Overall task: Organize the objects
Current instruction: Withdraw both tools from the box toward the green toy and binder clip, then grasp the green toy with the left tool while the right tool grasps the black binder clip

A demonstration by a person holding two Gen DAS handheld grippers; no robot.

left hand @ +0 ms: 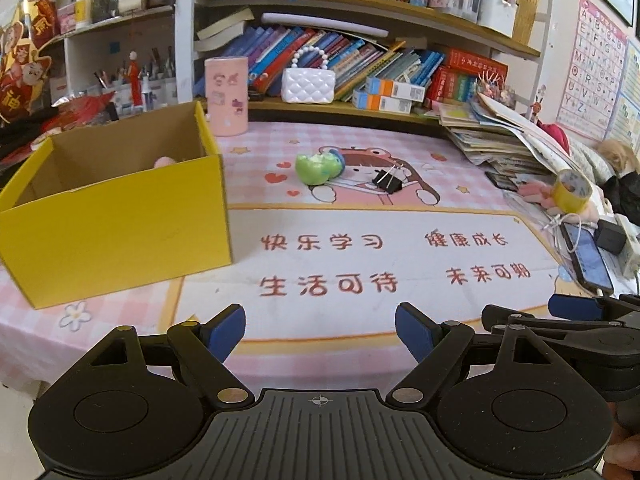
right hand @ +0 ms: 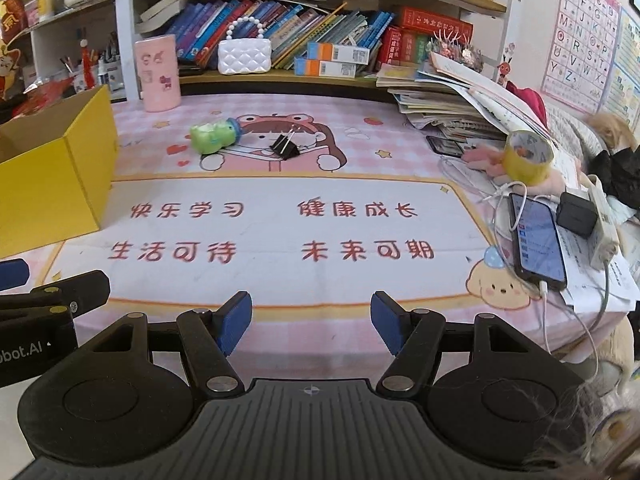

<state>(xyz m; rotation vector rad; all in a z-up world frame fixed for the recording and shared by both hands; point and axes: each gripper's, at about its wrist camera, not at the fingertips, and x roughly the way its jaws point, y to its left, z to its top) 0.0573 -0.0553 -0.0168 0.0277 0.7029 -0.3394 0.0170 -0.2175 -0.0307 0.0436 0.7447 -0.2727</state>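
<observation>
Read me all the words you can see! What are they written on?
"快乐学习", "健康成长", "生活可待", "未来可期": desk mat.
Letters "A" to "Z": alphabet poster.
"bot.AI", cut off at the edge: left gripper's body, in the right wrist view.
Book spines, orange-and-white boxes, phone screen: too blurred.

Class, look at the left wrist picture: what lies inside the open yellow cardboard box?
Inside the open yellow cardboard box, only the top of a small rounded pink thing shows above the front wall. That wall hides the rest of it and the box floor.

Matt yellow cardboard box (left hand: 120,216)
</observation>
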